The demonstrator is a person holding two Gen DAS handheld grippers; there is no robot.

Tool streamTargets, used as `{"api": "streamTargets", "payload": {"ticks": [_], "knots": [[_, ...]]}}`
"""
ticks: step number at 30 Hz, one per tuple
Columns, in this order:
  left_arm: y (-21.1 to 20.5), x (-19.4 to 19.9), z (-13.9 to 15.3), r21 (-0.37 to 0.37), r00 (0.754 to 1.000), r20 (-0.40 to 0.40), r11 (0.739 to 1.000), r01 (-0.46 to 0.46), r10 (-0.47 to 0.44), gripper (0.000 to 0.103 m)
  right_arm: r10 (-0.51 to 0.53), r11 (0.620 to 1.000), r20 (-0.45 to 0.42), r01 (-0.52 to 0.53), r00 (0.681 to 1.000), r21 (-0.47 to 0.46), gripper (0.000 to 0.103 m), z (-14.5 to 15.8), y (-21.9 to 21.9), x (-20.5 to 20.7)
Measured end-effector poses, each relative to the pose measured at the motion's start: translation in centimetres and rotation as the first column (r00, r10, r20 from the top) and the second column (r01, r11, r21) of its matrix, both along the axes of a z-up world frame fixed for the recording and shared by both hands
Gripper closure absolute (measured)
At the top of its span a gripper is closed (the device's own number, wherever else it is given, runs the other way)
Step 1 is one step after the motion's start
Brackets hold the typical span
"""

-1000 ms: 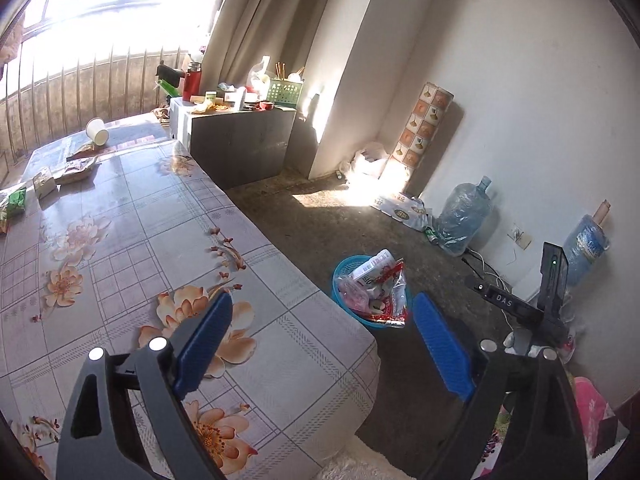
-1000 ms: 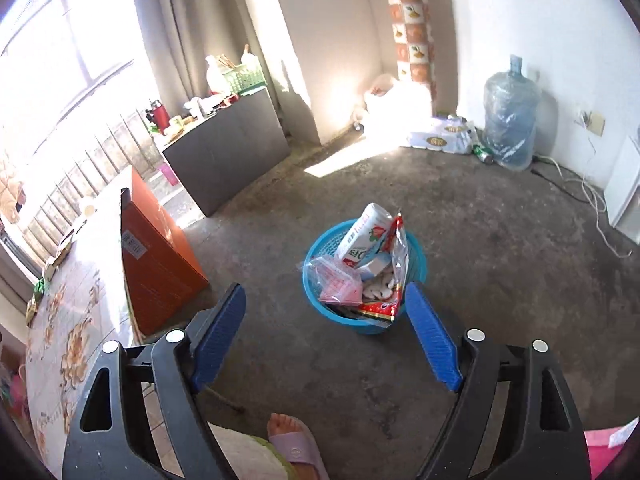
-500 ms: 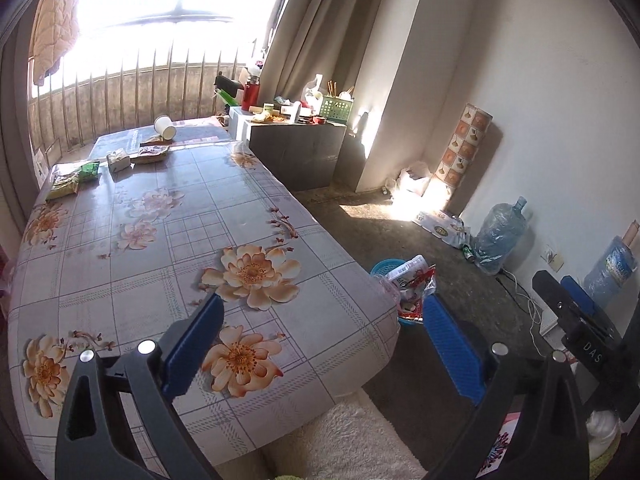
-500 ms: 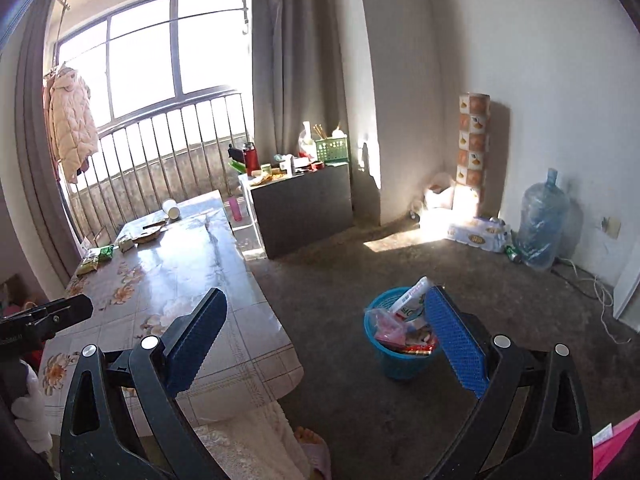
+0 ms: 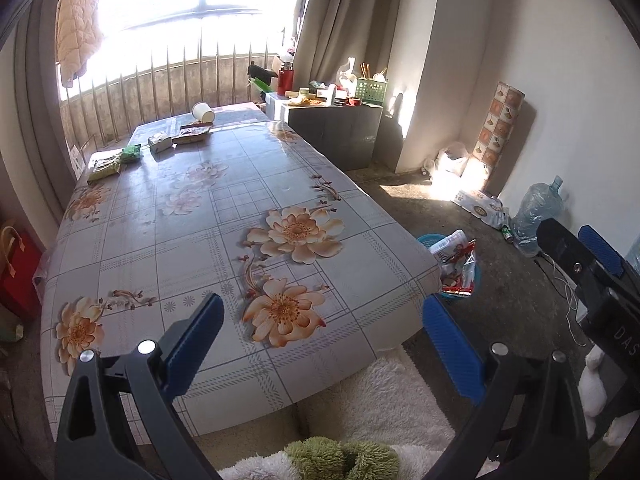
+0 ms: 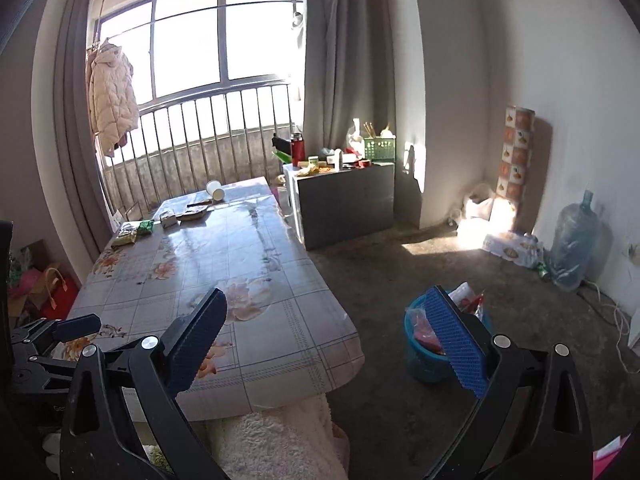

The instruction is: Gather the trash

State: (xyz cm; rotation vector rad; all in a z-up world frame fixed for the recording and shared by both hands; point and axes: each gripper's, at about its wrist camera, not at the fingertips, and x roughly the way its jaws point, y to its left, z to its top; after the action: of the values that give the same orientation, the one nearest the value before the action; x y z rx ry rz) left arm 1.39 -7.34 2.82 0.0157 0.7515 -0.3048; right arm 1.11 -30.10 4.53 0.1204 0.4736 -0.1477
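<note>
- Two grippers in view, both w/ jaws spread wide, nothing between the blue pads.
- Left wrist view, far left: pale jacket (image 5: 76, 24) hanging by the window, upper left of frame.
- Lower centre: left gripper (image 5: 320, 344) over the near end of the table (image 5: 168, 240), floral cloth on it.
- Trash on the table's far end, upper left-centre: green packets (image 5: 116, 162), a small carton (image 5: 160, 142), a brown wrapper (image 5: 192, 134) and a tipped paper cup (image 5: 203, 112), all close together.
- Right of centre: blue basket (image 5: 460, 268) on the floor just beyond the table's corner, stuffed w/ wrappers; partly hidden by the table edge.
- Far right edge: right gripper's fingers (image 5: 600, 246) poke in.
- Right wrist view, lower centre: right gripper (image 6: 328, 344), left pad over the table corner, right pad in front of the basket.
- Mid-right: dark cabinet (image 6: 348, 204) w/ clutter on top, against the wall; water jug (image 6: 576, 244) far right.
</note>
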Motion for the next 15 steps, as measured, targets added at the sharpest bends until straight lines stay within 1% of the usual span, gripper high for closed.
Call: {"api": "streamTargets", "payload": {"ticks": [4,6,9,11,13,15], "knots": [[0.4,-0.3,0.6,0.004,0.998,0.063,1.0,-0.003,0.002,0.006,-0.009,1.0,0.004,0.009,1.0,-0.008,0.008,0.1,-0.1,-0.3],[0.2,-0.4,0.7,0.009,0.997,0.074,1.0,-0.004,0.004,0.006,-0.012,1.0,0.002,0.012,1.0,-0.015,0.008,0.0,0.1,-0.5],[-0.2,0.3,0.6,0.006,0.999,0.043,1.0,-0.006,0.006,0.006,-0.029,0.999,-0.005,0.029,1.0,-0.032,0.008,-0.1,0.2,-0.7],[-0.3,1.1,0.3,-0.003,0.999,0.001,0.999,-0.035,0.035,0.006,-0.029,0.999,-0.035,0.028,0.999,-0.043,0.008,-0.2,0.1,-0.6],[0.0,2.0,0.0,-0.01,0.996,-0.05,0.997,-0.072,0.072,0.006,-0.028,0.998,-0.091,0.023,0.995,-0.057,0.008,-0.6,0.1,-0.2],[0.3,2.5,-0.4,-0.01,0.991,-0.079,0.994,-0.108,0.107,0.006,-0.037,0.996,-0.179,0.021,0.983,-0.088,0.008,-1.7,0.3,0.4]]}}
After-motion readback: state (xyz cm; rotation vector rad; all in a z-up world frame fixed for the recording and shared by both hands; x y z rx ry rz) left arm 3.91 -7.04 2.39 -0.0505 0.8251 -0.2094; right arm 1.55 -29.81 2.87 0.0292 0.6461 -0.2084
